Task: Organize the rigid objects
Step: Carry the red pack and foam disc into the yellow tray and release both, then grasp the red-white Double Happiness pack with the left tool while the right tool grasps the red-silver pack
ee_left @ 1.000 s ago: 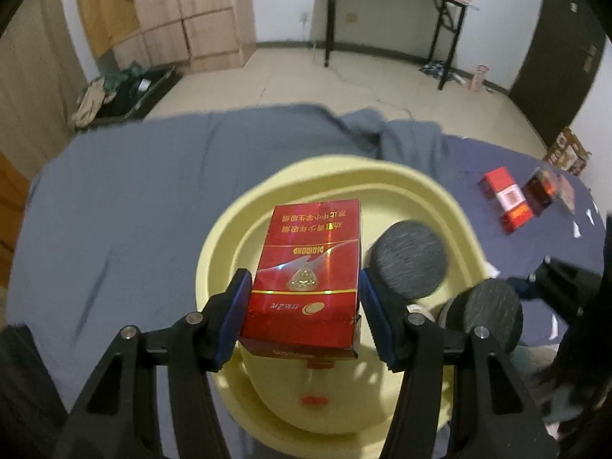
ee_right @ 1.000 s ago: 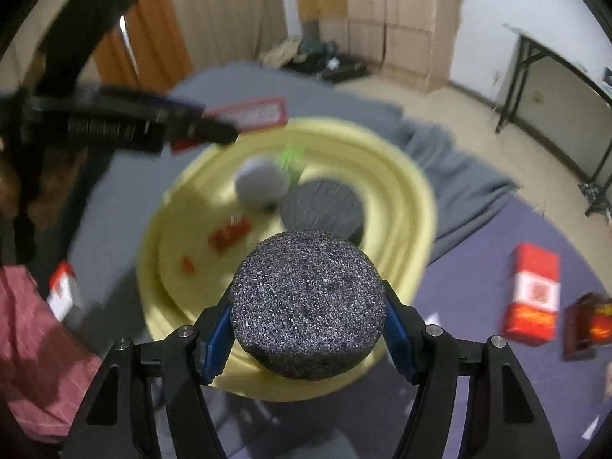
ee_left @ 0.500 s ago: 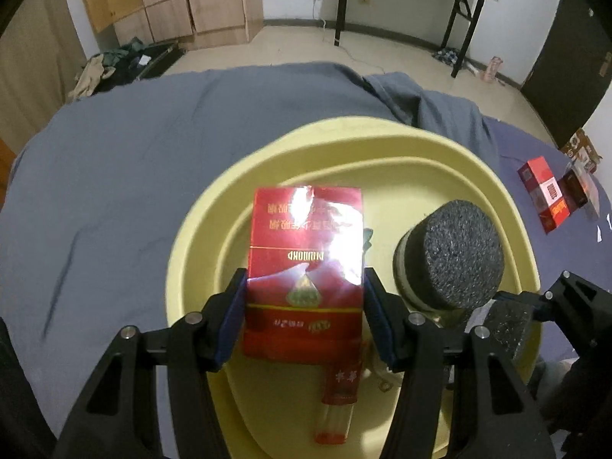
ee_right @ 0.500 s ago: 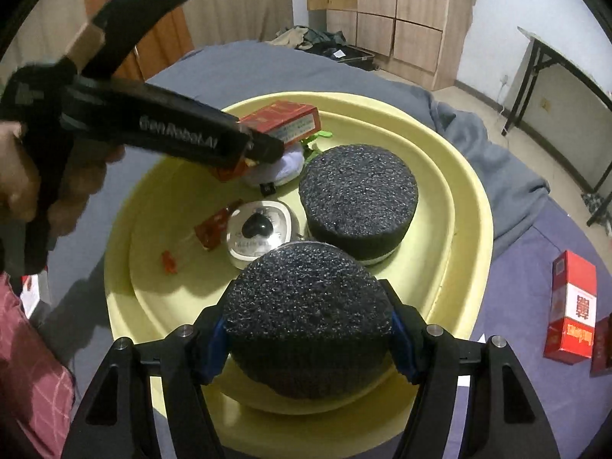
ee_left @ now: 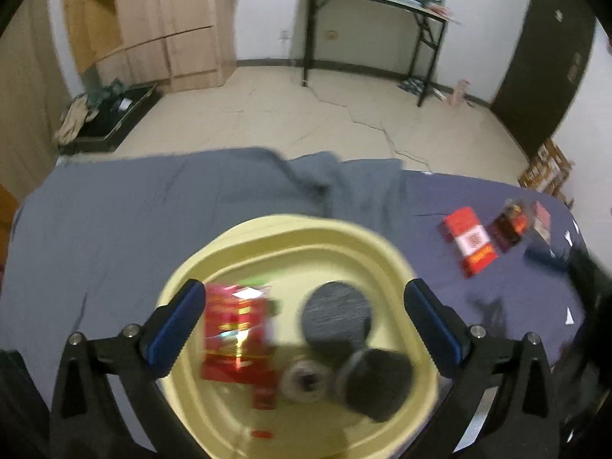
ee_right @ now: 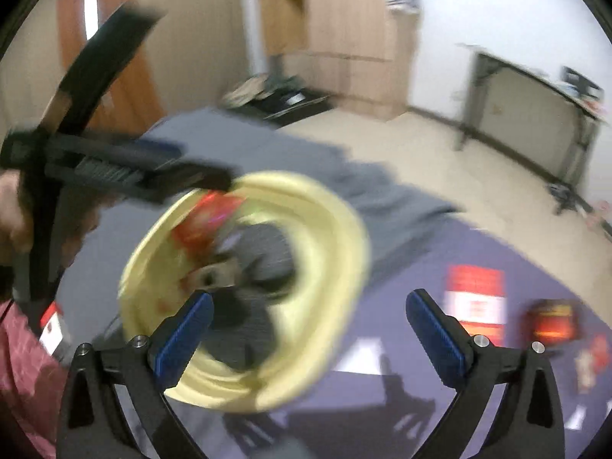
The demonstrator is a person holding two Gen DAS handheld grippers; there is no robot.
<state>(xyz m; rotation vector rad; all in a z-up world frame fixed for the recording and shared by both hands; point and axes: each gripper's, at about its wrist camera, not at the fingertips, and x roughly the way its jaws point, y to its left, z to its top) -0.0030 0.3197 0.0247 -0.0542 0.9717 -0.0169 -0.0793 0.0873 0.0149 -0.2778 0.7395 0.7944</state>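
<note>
A: Both tools have just let go! The left gripper (ee_left: pixel 306 319) has been springing its jaws apart and now stands spread wide, nothing between the pads. The red cigarette pack (ee_left: pixel 237 331) lies in the yellow basin (ee_left: pixel 290 229), on its left side.

B: Same on the other hand. The right gripper (ee_right: pixel 310 321) has just been opening too and is fully spread, empty. The black foam disc (ee_left: pixel 376 380) sits low at the basin's near right edge, with a second foam disc (ee_left: pixel 336 313) just beyond it and a small round tin (ee_left: pixel 306 378) between pack and disc.

A: So the drop-off step looks finished for this pair. Everything is smeared with blur, mind you.

B: My guess at what's next: the leftovers out on the bedspread (ee_left: pixel 114 222). There's a red-and-white cigarette pack (ee_left: pixel 470 243) near its right edge, and a darker red box (ee_left: pixel 510 227) just beside it.

A: That calls for swinging the right tool over, jaws kept wide, then lining the pads up across the pack's narrow sides before squeezing.

B: Flat on soft cloth, it may be awkward to get under.
</note>
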